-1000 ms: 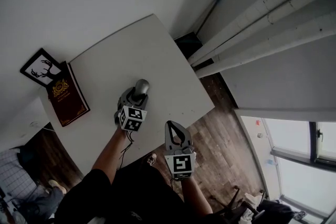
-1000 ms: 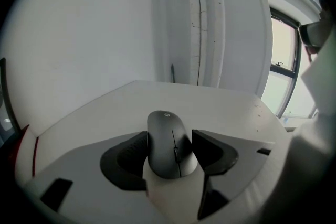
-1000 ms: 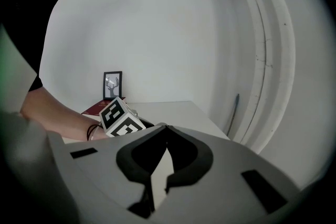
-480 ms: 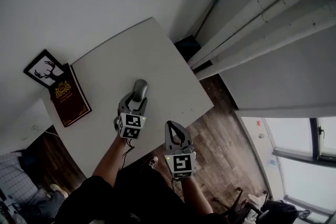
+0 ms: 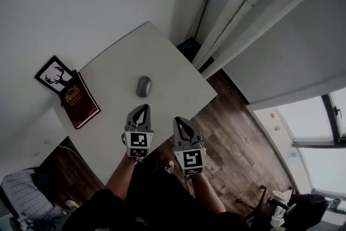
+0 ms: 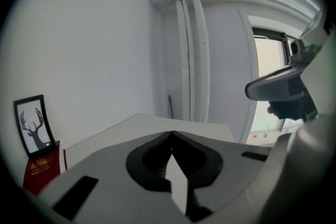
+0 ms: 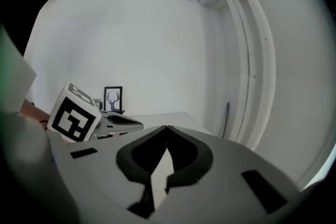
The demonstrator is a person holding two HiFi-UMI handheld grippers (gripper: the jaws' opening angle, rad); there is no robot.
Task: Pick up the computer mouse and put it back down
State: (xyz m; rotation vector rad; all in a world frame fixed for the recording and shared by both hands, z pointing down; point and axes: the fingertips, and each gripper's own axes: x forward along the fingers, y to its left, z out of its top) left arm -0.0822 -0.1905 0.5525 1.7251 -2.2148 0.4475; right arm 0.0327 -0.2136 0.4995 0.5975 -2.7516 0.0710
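Since the small grey oval computer mouse (image 5: 143, 86) lies by itself on the white square worktop (image 5: 167, 62), mid-frame, the put-down step looks done. The left hand-held gripper (image 5: 143, 109) is just below the mouse and apart from it. Its jaws have just been closing and meet with nothing between them. The right hand-held gripper (image 5: 179, 120), lower centre, is pressed together too, empty. Next move, likely: keep both clear; another pick would need the left jaws spread first.
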